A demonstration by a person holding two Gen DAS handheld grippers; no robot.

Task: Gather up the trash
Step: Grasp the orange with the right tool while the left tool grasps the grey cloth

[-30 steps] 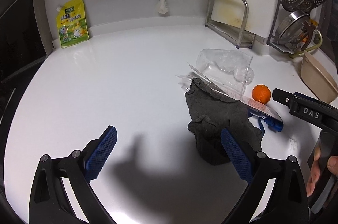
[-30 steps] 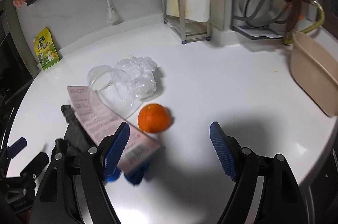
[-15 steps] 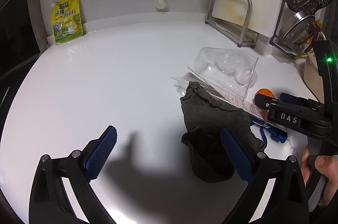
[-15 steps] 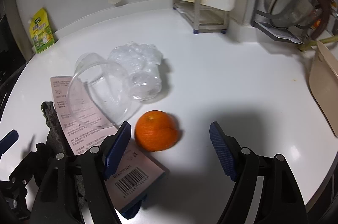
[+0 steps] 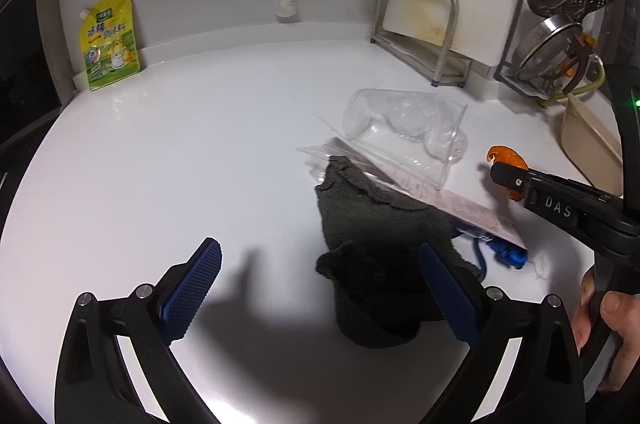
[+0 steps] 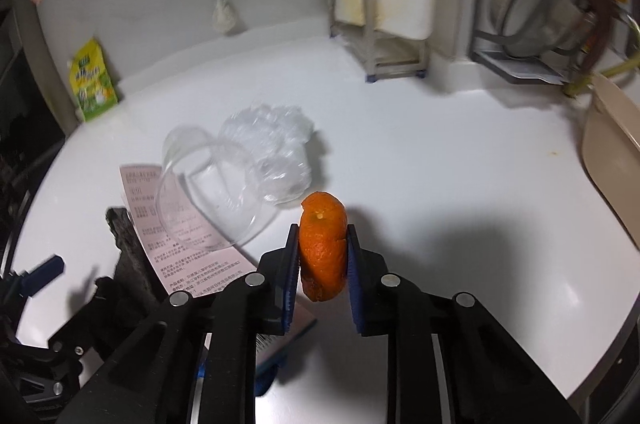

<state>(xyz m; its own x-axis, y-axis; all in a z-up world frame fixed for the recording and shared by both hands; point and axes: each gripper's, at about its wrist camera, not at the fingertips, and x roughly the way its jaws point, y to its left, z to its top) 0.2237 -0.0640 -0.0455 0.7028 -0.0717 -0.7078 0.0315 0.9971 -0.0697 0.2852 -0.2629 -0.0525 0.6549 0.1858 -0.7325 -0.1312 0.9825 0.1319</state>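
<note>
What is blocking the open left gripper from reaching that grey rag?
Nothing visible. The left gripper is open, with the grey rag just ahead by its right finger. The receipt overlaps only the rag's far edge. The right gripper has just been closing on the orange peel.

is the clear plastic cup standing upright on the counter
No, the clear plastic cup lies on its side on the counter, partly over the pink receipt.
</note>
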